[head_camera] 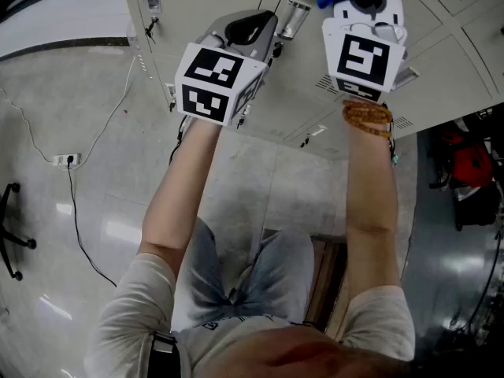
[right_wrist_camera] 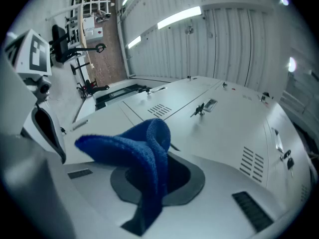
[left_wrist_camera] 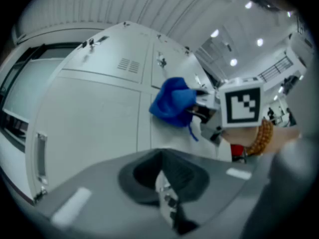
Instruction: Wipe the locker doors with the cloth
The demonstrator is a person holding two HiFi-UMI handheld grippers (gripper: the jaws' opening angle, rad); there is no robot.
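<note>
The right tongs are clamped on the cloth, a thick blue terry one that bunches up in a loop above the jaws and trails down through the gap between them. In the left gripper view the same cloth is pressed in a wad against the pale grey locker doors, on the seam between two doors and just below a small key fitting. The left tongs have their jaws drawn together with only a thin seam between them and nothing in it; they are raised towards the lockers just beside the right tongs, apart from the cloth. From the head view both bare forearms reach forward side by side, each pair of tongs carrying its cube of black-and-white square markers, and a bracelet of brown beads circles the right wrist. The doors are flat panels with small slotted vents and a key hanging in one lock; whether the left tongs touch a door cannot be told. Below, on the glossy grey floor, a white power strip lies with a thin dark cable running from it, and something red sits in shadow at the far right.
</note>
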